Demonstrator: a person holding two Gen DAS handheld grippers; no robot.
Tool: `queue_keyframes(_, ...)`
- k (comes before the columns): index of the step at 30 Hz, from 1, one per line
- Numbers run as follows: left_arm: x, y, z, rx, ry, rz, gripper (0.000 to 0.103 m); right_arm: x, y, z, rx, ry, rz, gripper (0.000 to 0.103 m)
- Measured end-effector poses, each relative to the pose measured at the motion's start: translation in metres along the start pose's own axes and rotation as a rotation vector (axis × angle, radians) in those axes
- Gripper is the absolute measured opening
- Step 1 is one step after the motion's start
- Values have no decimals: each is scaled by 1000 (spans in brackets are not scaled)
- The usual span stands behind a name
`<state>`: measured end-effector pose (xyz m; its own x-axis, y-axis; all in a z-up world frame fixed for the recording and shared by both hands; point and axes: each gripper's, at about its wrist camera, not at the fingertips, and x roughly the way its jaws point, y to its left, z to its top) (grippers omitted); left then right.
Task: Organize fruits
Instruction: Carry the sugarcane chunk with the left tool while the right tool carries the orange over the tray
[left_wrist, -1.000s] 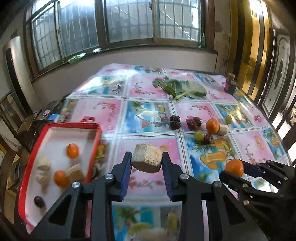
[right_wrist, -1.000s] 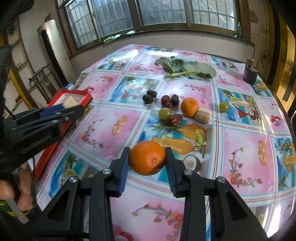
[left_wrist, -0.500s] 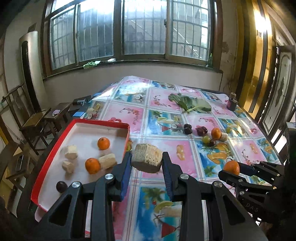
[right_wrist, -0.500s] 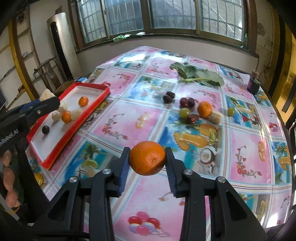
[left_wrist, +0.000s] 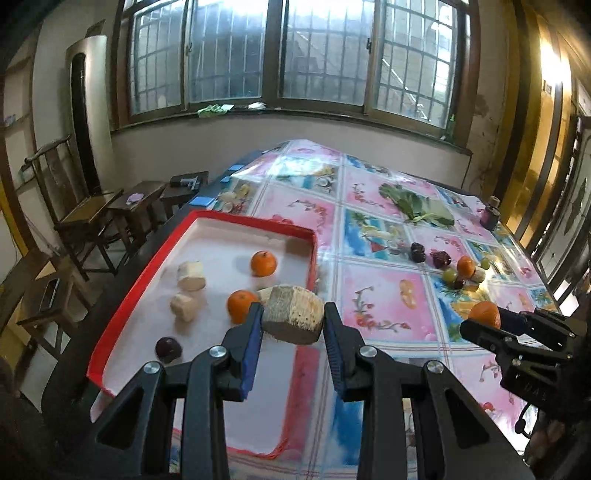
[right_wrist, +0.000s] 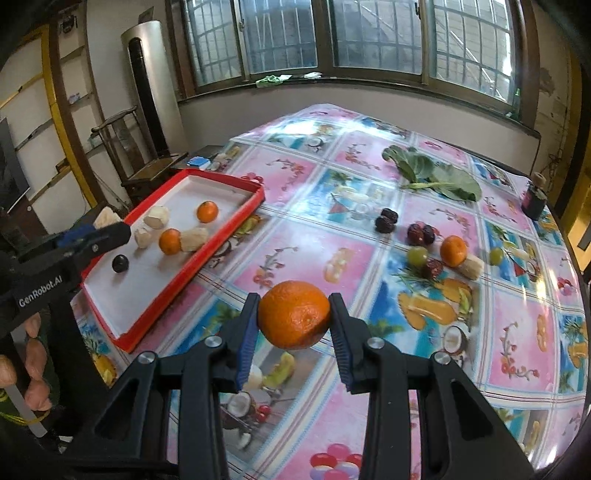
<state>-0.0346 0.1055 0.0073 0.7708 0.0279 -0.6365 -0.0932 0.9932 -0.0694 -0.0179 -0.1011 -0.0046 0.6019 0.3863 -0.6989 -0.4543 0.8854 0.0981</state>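
Note:
My left gripper (left_wrist: 293, 325) is shut on a pale, fibrous cut chunk of sugarcane (left_wrist: 293, 314), held above the near right part of the red-rimmed white tray (left_wrist: 255, 223). The tray holds two oranges (left_wrist: 263, 263), several pale chunks (left_wrist: 191, 275) and a dark fruit (left_wrist: 168, 347). My right gripper (right_wrist: 293, 321) is shut on an orange (right_wrist: 293, 319) above the tablecloth, right of the tray (right_wrist: 207, 258); that gripper shows at the right edge of the left wrist view (left_wrist: 484, 321). Loose fruit stays on the table: an orange (right_wrist: 453, 251), dates (right_wrist: 421, 233), grapes (right_wrist: 417, 254) and a cane piece (right_wrist: 471, 266).
Green leaves (right_wrist: 436, 175) and a small dark jar (right_wrist: 533, 195) lie at the far side of the flowered tablecloth. Wooden chairs (left_wrist: 85, 206) and a side table stand left of the table. A person's hand (right_wrist: 26, 362) grips the left tool's handle.
Both grippers have drawn back and leftward with their loads; the tray now lies under the left gripper, and more of the room and window shows. Both grips stay the same.

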Motion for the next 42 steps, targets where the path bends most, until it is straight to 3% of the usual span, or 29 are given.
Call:
queue_keyframes(18, -6, 38, -6, -43, 20, 49, 32, 9, 22, 6, -13, 3, 70, 39)
queue_keyframes(24, -3, 58, -15, -83, 56, 22, 32, 19, 42, 15, -42, 12, 118, 39)
queue_keyframes(34, 3, 99, -24, -150, 107, 27, 32, 63, 110, 34, -136, 78, 266, 39)
queue_keyframes(42, 15, 117, -24, -180, 118, 40, 32, 112, 146, 34, -198, 167, 291, 39)
